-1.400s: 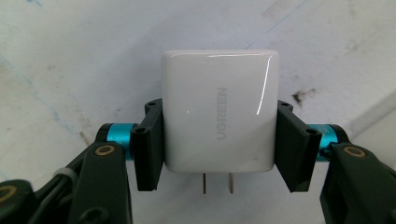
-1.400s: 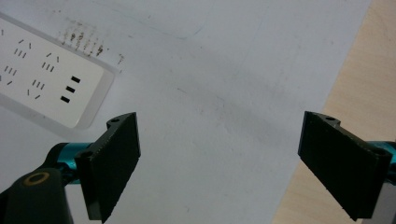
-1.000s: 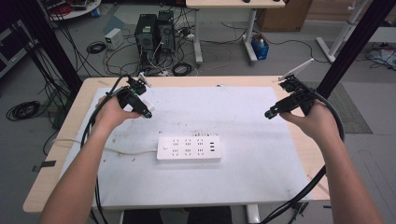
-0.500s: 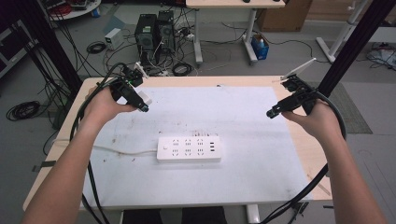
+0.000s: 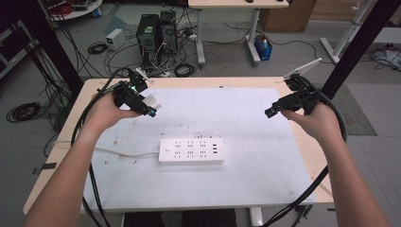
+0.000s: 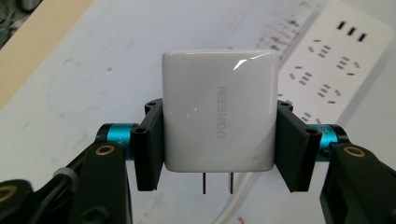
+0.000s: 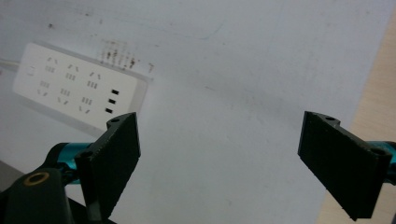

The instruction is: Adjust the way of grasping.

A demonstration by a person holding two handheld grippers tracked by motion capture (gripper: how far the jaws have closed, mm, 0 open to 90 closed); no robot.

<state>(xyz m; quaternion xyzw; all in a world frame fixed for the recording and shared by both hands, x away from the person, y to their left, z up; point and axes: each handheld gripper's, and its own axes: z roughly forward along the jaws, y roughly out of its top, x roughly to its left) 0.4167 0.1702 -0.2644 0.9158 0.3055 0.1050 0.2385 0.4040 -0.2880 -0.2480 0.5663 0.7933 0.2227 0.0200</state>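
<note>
The left gripper point(image 6: 219, 140) clamps a white UGREEN charger point(image 6: 219, 109), prongs exposed, above the white mat point(image 5: 246, 109). The right gripper point(image 7: 233, 158) hangs with jaws spread, gripping nothing. The power strip point(image 5: 191, 151) lies mid-mat; the left gripper view resolves the logo.

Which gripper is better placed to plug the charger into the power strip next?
Left: the left gripper already clamps the white charger, prongs exposed, near the power strip. The right gripper is open and holds nothing.
</note>
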